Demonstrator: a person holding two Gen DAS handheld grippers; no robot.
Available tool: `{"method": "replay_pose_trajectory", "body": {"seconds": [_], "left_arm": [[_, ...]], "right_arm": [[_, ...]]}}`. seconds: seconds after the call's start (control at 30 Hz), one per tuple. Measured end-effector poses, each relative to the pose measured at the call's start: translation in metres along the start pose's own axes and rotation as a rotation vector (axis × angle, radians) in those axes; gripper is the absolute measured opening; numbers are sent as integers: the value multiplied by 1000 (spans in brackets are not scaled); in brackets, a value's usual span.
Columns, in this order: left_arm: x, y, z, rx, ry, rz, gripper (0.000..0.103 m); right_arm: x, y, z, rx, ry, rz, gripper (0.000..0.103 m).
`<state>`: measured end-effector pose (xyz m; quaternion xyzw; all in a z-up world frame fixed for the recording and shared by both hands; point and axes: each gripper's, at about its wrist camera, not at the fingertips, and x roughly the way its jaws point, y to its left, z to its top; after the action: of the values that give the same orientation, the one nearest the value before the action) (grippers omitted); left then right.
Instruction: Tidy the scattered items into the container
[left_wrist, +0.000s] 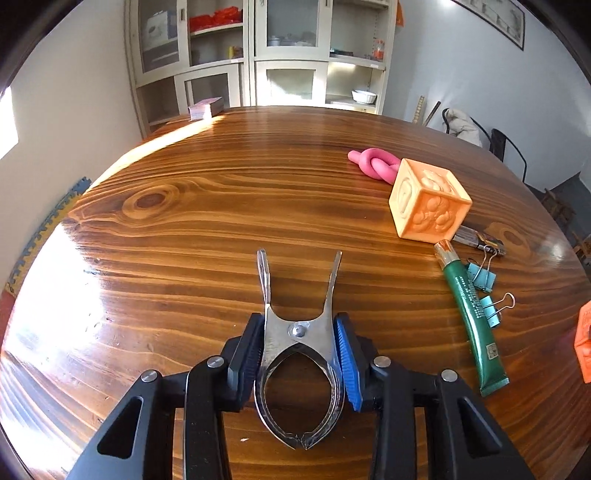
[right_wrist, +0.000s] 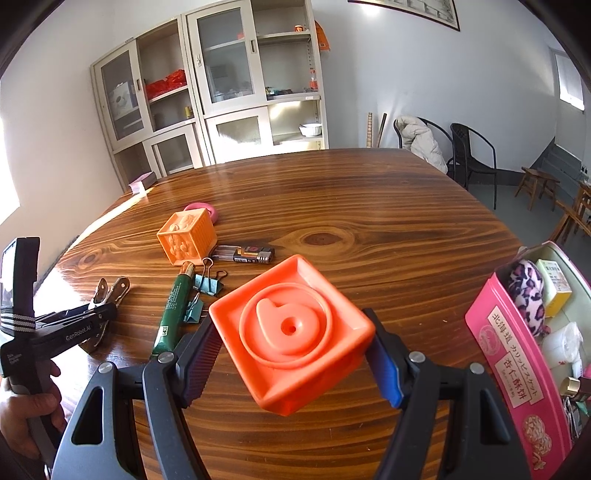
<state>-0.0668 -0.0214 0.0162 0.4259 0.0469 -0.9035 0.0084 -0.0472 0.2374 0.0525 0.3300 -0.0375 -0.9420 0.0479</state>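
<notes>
Pick-up step: the left gripper (left_wrist: 301, 354) pinches the steel clamp (left_wrist: 299, 332) lying on the surface (left_wrist: 221, 206); the right gripper (right_wrist: 291, 356) holds the orange block (right_wrist: 291, 332), with the pink tin (right_wrist: 517, 362) just to its right. Next: lift and carry both over.

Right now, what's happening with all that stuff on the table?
A person is tidying with a gripper in each hand. The left gripper is clamped on a shiny metal spring clip lying on the wooden table. The right gripper grips a bright orange rubber block, close to the pink tin container that already holds some things. A pale orange cube, green tube, blue binder clips and a lighter are still out.
</notes>
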Motion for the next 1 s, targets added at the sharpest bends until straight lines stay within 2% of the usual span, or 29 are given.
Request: {"method": "replay_pose_trajectory", "body": {"seconds": [0.17,0.23,0.4,0.53,0.57,0.6,0.63,0.67,0.7,0.8,1.0], "left_arm": [[-24,-5,-1,4,-60,-28,37],[-33,-7,0,6,-80,-44,25],[-45,-7,-1,9,-100,-59,25],[-37,-5,-6,-23,-56,-73,26],[-34,-5,-8,-26,-44,-69,30],[-33,-6,-10,-26,-37,-62,47],[-33,-8,-11,-24,-42,-49,74],[-34,-10,-13,-19,-59,-27,83],[-37,-12,-13,-8,-79,-10,86],[-38,-18,-14,28,-98,1,86],[-20,-24,-12,71,-65,24,84]], "right_arm": [[-12,4,3,-15,-48,-1,76],[-16,3,3,-14,-64,-3,76],[-18,-2,4,8,-67,-2,76],[-15,-1,2,15,-55,-2,76],[-14,-1,1,15,-52,-1,76],[-13,0,1,14,-49,-1,76],[-13,0,1,13,-47,0,76],[-12,-1,1,13,-45,1,76],[-12,-2,1,14,-44,1,76],[-10,-5,1,26,-38,-1,76],[-3,-9,0,40,-13,-5,76]]}}
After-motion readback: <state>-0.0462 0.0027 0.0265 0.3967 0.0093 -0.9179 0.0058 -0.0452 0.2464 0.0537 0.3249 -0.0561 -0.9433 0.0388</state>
